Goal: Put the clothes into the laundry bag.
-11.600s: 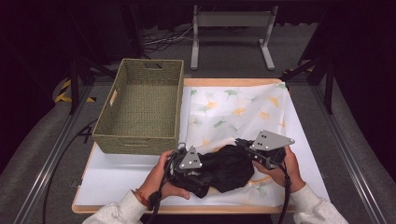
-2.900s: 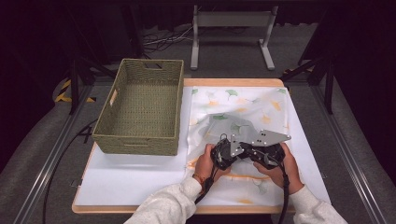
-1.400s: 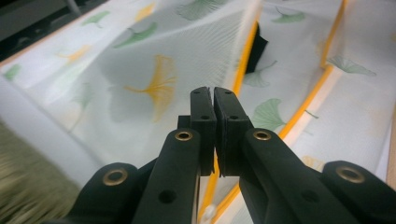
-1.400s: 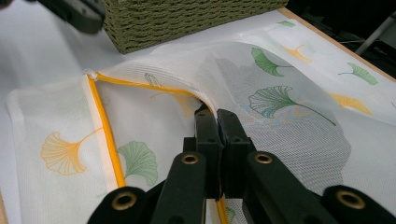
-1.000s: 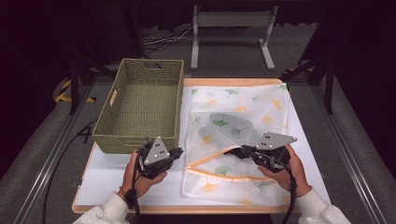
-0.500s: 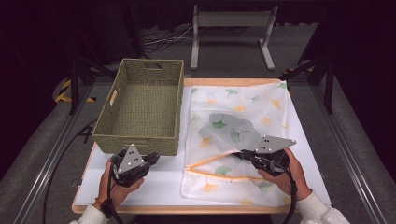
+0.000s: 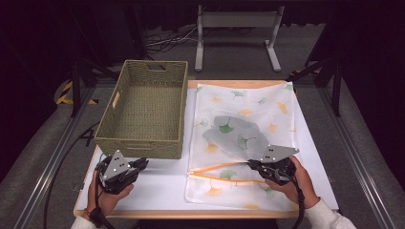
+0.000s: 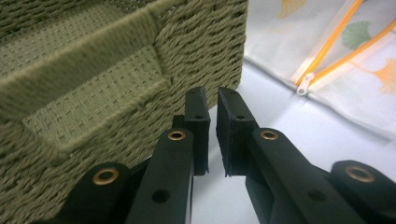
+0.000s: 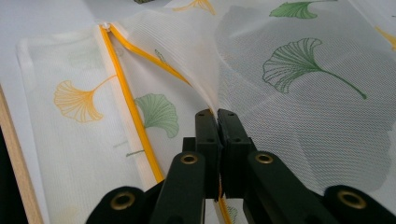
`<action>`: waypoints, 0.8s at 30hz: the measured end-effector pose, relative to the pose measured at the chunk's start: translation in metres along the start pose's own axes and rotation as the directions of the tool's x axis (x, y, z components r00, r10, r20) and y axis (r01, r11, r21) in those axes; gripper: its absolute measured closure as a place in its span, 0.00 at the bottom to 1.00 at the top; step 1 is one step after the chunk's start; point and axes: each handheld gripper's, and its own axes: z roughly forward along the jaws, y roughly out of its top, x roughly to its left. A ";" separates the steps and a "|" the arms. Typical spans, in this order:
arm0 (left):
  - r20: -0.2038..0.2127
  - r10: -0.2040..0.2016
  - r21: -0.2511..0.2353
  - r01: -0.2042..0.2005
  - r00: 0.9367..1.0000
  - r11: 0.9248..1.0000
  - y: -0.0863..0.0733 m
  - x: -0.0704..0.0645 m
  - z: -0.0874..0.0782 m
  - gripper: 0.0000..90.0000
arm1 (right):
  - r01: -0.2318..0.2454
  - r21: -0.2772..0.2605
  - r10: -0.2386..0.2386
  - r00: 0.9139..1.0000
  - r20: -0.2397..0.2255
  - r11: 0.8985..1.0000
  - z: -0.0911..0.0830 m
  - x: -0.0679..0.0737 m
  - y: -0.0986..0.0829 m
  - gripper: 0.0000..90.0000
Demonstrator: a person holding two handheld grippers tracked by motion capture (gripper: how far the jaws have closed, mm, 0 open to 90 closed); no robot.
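Woven olive-green rectangular basket (image 7: pixel 145 112) stands left, with the left gripper (image 8: pixel 212 100) just beside its near wall, jaws slightly parted and empty. Right of it, the white mesh laundry bag with ginkgo-leaf print (image 7: pixel 243 119) lies flat on the table, a dark garment (image 7: pixel 234 133) inside and its orange zipper (image 9: pixel 133 112) unfastened; the right gripper (image 9: pixel 217 116) is clamped on the upper zipper edge. Step judged: closing the bag; next calls for the left gripper to take the zipper pull (image 8: pixel 303 84).

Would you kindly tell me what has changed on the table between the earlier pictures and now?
The dark garment went from lying on top of the mesh laundry bag to inside it. The left gripper let go and drew back left to the basket's near corner, jaws slightly apart. The right gripper still pinches the bag's upper edge by the orange zipper. Basket and bag stayed put.
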 end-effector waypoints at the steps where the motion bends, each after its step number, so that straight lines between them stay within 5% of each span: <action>1: -0.001 -0.007 0.004 0.007 1.000 1.000 -0.001 0.001 0.000 0.92 | 0.003 -0.003 -0.003 1.000 0.002 1.000 0.000 0.000 -0.001 0.98; 12: -0.012 -0.035 0.022 0.035 0.999 0.999 -0.016 0.007 0.000 0.91 | 0.005 -0.005 -0.005 1.000 0.001 1.000 0.003 0.001 -0.011 0.98; 19: -0.006 -0.082 0.011 0.082 0.997 0.997 -0.024 0.011 -0.005 0.91 | -0.003 0.027 0.003 1.000 -0.004 1.000 0.008 0.000 -0.018 0.97; 24: -0.012 -0.080 0.005 0.080 0.997 0.997 -0.026 0.011 -0.007 0.91 | -0.001 0.054 0.001 1.000 -0.006 0.999 0.012 0.002 -0.022 0.97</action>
